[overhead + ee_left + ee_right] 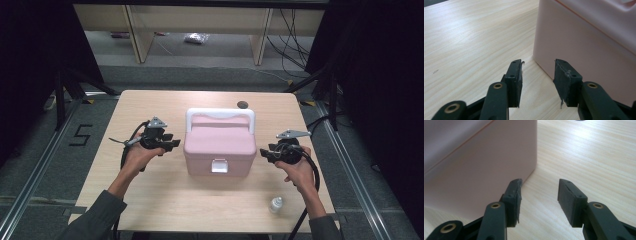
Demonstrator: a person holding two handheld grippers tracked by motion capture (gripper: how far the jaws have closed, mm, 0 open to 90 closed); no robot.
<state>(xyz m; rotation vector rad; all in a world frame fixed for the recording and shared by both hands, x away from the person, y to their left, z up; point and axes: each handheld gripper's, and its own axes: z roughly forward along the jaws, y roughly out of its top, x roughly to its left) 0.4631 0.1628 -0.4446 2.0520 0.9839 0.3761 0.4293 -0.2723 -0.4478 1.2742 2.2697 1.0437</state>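
A pink box (219, 145) with a white handle (220, 114) and a white front latch (218, 165) stands lid-down in the middle of the wooden table (150, 195). My left gripper (176, 143) is open just off the box's left side, and in the left gripper view its jaws (538, 64) frame the box's lower corner (574, 42) with nothing between them. On the other side my right gripper (262, 153) is open too, close to the box's right wall (486, 167), jaws (540, 182) empty.
A small white bottle (276, 204) stands near the table's front right edge. A dark round spot (242, 104) marks the table behind the box. Dark curtains and metal rails flank the table; shelf legs and cables lie on the floor beyond.
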